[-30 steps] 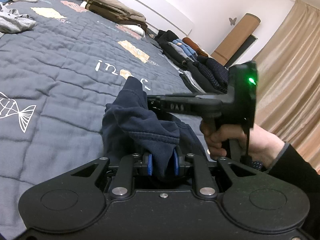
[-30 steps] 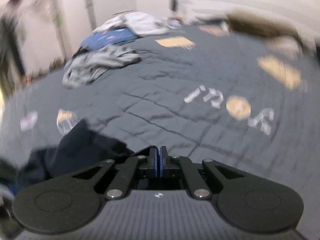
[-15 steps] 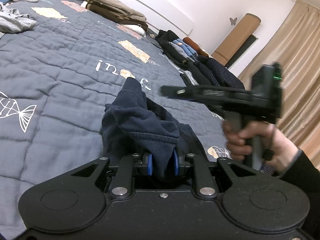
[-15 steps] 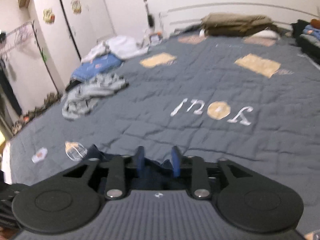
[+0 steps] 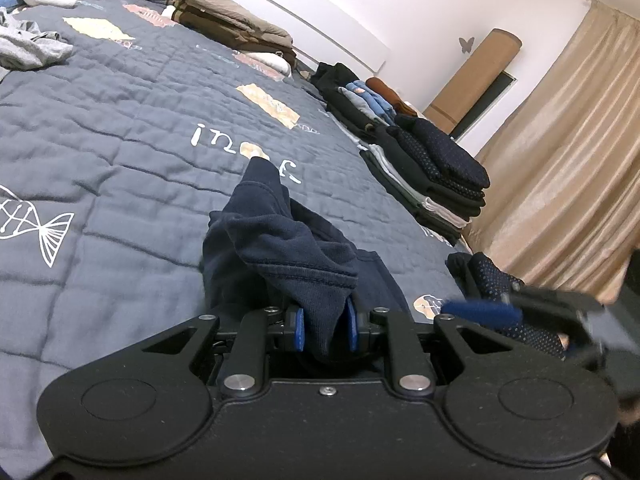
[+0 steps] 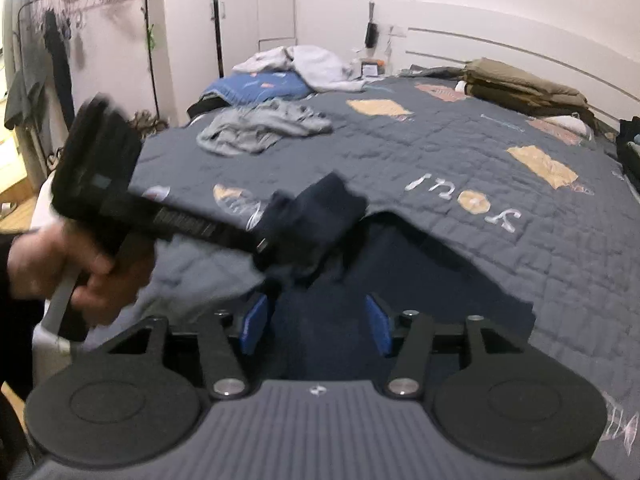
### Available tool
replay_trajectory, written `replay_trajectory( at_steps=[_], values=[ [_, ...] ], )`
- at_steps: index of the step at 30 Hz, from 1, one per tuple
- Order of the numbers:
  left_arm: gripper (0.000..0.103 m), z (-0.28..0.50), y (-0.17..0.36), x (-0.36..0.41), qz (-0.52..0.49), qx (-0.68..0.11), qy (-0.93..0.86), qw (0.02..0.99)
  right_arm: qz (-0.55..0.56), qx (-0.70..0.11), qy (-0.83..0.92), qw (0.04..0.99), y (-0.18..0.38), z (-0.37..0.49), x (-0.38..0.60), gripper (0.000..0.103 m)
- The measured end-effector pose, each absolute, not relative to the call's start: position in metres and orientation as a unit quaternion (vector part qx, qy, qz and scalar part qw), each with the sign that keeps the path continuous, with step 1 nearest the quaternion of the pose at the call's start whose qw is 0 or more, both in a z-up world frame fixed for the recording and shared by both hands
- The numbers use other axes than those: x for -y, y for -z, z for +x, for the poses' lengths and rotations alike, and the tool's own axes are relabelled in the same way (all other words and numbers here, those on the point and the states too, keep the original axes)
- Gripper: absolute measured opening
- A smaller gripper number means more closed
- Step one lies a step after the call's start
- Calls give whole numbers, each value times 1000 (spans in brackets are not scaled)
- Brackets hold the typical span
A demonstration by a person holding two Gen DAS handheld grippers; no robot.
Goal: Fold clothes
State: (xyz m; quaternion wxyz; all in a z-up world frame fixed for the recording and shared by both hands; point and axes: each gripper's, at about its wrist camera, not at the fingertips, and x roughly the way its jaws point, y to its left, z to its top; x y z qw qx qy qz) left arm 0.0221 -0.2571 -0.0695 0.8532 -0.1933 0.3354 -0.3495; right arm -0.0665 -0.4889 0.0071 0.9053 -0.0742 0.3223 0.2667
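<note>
I have two claws at work over the bed [image 5: 120, 128], which is covered in a grey-blue quilt. My left claw [image 5: 323, 322] is narrow, its two blue pads pinching a bunched fold of the navy garment [image 5: 280, 240]; the rest of that garment lies on the quilt just ahead and to the right of the pads. In the right wrist view the same navy garment [image 6: 328, 320] spreads flat under my right claw [image 6: 316, 322], whose jaws are opening with nothing pressed between the two blue pads, only cloth lying below the gap. My left hand [image 6: 80, 264] shows there, blurred, gripping its handle. Along the right edge of the bed I count two rows of folded dark clothes [image 5: 432, 168], though the pieces in each are too packed to count. One crumpled grey garment [image 6: 264, 126] lies near the far left corner, and one folded khaki bundle [image 5: 236, 26] sits by the headboard
</note>
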Motion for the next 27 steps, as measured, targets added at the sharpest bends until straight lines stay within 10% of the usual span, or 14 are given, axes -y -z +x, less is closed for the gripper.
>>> replay_trajectory(
  at_steps=[17, 22, 27],
  values=[
    [20, 23, 70, 258, -185, -335, 349, 856, -65, -326, -262, 906, 26, -47, 468, 55],
    [20, 22, 64, 256, -186, -336, 357, 852, 13, -316, -246, 916, 28, -42, 486, 22],
    [25, 17, 45, 249, -185, -308, 381, 852, 57, -295, -215, 929, 23, -43, 508, 13]
  ],
)
